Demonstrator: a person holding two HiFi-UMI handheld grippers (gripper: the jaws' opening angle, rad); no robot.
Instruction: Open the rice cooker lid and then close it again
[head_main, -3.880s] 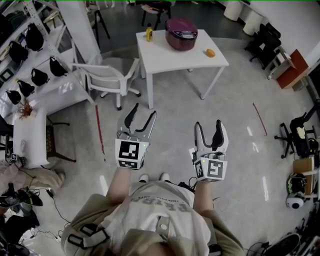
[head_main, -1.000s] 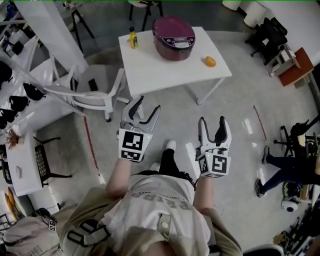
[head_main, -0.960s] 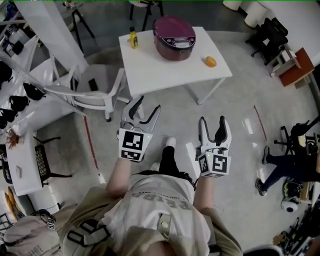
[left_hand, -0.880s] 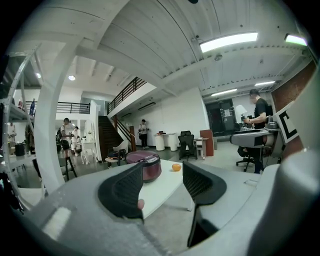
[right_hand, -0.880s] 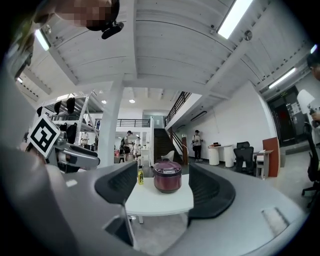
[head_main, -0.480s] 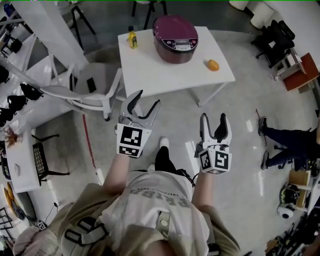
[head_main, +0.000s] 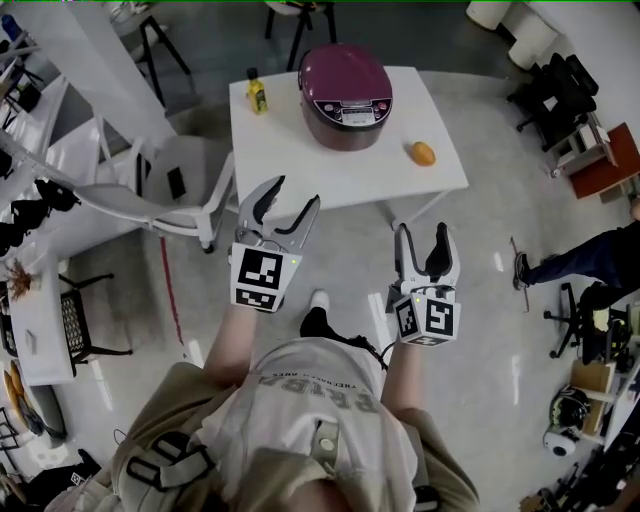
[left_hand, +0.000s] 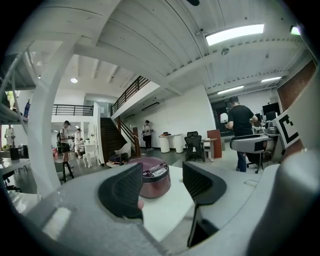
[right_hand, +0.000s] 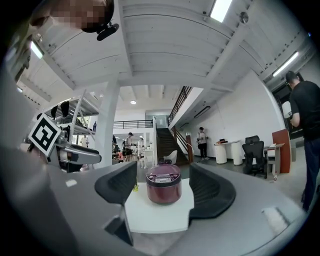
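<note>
A maroon rice cooker (head_main: 346, 94) with its lid down stands at the far side of a white table (head_main: 300, 165). It also shows ahead of the jaws as the rice cooker (left_hand: 153, 183) in the left gripper view and as the rice cooker (right_hand: 163, 188) in the right gripper view. My left gripper (head_main: 282, 201) is open and empty, just short of the table's near edge. My right gripper (head_main: 423, 242) is also open and empty, a little farther back over the floor.
On the table lie an orange fruit (head_main: 423, 153) at the right and a small yellow bottle (head_main: 256, 95) at the far left. A white chair (head_main: 185, 180) stands left of the table. A person's legs (head_main: 583, 258) show at the right edge. Shelving lines the left side.
The table and cooker have come nearer in the head view as I walk toward them. Both grippers have advanced with me and stayed open. The person at the right has moved farther right.
</note>
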